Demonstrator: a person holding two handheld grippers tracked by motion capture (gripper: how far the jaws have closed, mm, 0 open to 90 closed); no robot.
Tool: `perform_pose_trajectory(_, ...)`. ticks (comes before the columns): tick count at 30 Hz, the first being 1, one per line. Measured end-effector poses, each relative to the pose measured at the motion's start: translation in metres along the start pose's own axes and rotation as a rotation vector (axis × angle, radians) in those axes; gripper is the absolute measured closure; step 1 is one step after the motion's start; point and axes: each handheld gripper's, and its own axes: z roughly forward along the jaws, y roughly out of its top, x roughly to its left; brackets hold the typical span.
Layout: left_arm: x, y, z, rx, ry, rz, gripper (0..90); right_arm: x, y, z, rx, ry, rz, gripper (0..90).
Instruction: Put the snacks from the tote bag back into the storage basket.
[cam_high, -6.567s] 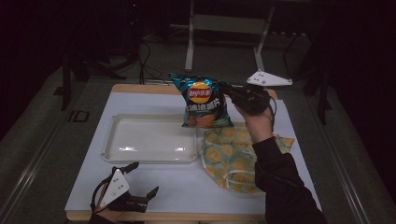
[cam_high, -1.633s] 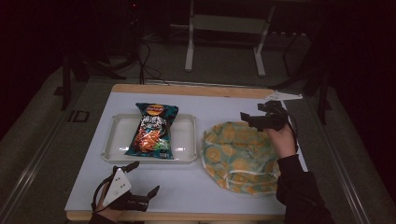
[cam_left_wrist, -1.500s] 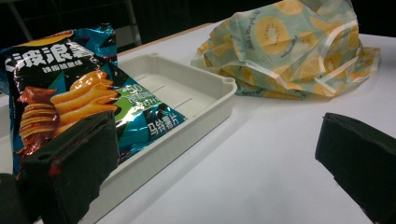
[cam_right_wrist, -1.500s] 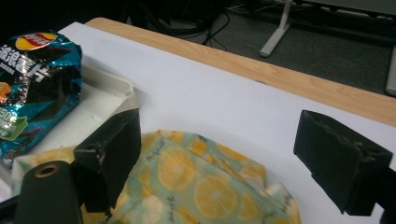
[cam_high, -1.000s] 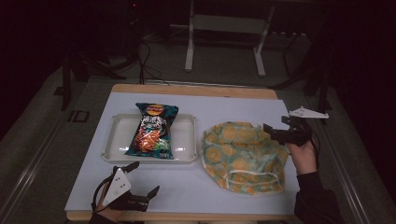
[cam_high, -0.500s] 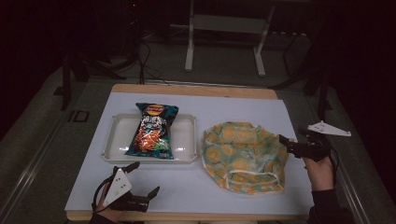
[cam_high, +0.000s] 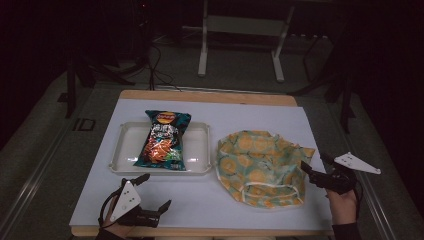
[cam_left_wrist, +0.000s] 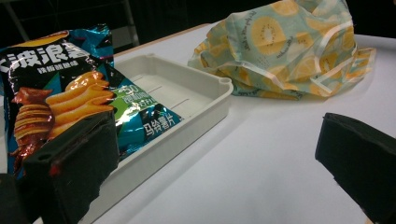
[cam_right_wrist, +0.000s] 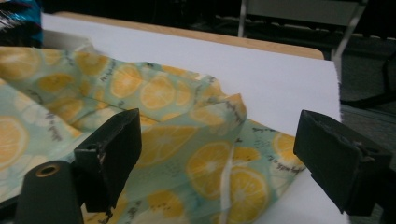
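Note:
A bag of crisps (cam_high: 163, 140) lies lengthwise in the white tray (cam_high: 199, 145) on the left half of the table; the left gripper view has the bag (cam_left_wrist: 60, 98) and tray (cam_left_wrist: 187, 95) close ahead. A crumpled lemon-print bag (cam_high: 260, 165) lies to the tray's right, its fabric (cam_right_wrist: 163, 135) directly before the right jaws. My left gripper (cam_high: 156, 192) rests open at the table's front left, nothing between its jaws. My right gripper (cam_high: 314, 168) hovers open at the right edge, just beside the lemon bag's right corner.
The white table top (cam_high: 235, 117) has a wooden far edge (cam_high: 210, 96). Beyond it stand a metal stand (cam_high: 240, 45) and dark cables on the floor. Bare table surface lies in front of the tray and behind the lemon bag.
The right hand put the crisps bag in the tray, then drew back to the right and toward the front edge, past the lemon bag. The left gripper has not moved.

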Motion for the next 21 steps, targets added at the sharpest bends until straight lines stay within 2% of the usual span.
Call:
perform_pose_trajectory(5,0.0,0.0,0.001,0.006,-0.005,0.001,0.1,0.005,-0.007,-0.002,-0.017,-0.019,-0.003,15.0)
perform_pose_trajectory(8,-0.001,0.0,0.0,0.009,-0.008,0.006,0.1,0.009,-0.009,-0.002,-0.028,-0.031,-0.023,14.7)
perform_pose_trajectory(11,-0.002,0.0,-0.001,0.009,-0.012,0.005,0.1,0.012,-0.013,-0.001,-0.048,-0.029,-0.041,14.6)
perform_pose_trajectory(21,-0.002,0.0,0.0,0.013,-0.02,0.007,0.1,0.017,-0.018,0.004,-0.057,-0.024,-0.06,14.5)
